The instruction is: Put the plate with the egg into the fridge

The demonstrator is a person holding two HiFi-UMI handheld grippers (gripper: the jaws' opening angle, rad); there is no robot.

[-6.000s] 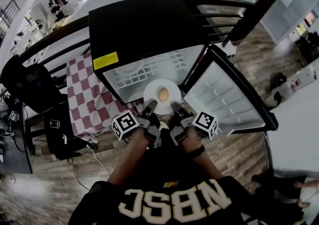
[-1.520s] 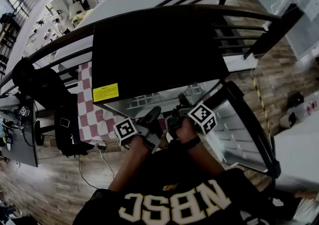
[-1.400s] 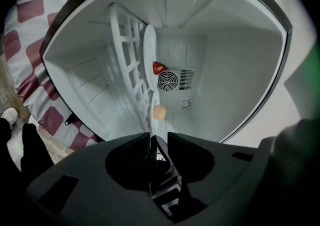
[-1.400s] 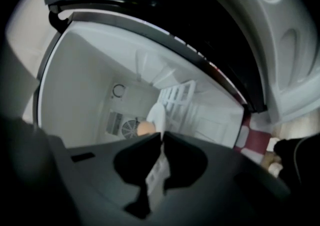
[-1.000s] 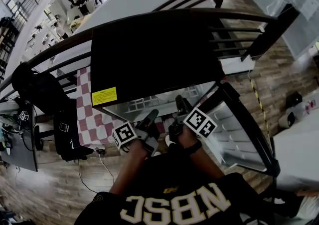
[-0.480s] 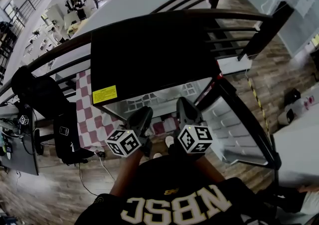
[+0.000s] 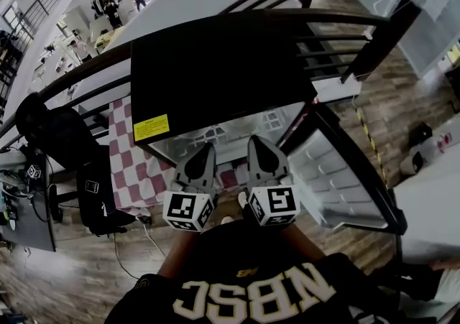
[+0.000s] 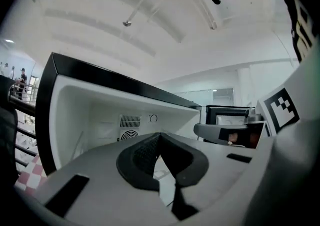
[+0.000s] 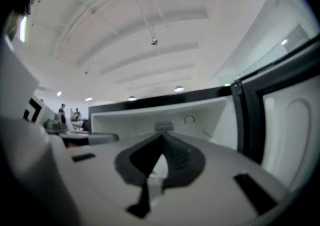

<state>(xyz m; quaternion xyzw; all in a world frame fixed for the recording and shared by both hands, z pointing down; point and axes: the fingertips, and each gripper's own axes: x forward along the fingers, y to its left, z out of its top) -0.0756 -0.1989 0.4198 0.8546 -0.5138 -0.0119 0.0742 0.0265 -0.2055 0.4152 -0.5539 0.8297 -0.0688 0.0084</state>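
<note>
The black mini fridge [image 7: 215, 71] stands in front of me with its door [image 7: 338, 172] swung open to the right. Its white inside shows in the left gripper view [image 8: 100, 120] and the right gripper view [image 9: 200, 115]. My left gripper [image 7: 208, 149] and right gripper [image 7: 256, 143] hang side by side just outside the fridge opening, tips pointing at it. Both are shut with nothing between the jaws [image 8: 159, 136] [image 9: 162, 136]. I cannot make out the plate or the egg in any view.
A red-and-white checkered cloth [image 7: 133, 157] lies under the fridge at the left. A black chair [image 7: 50, 125] and a dark bag [image 7: 93, 193] stand at the far left. A dark railing [image 7: 338, 24] runs behind the fridge. A white table [image 7: 431, 200] is at the right.
Both grippers have drawn back out of the fridge towards me and tipped upward. The right gripper's jaws have closed. The plate with the egg that they carried earlier is no longer between them.
</note>
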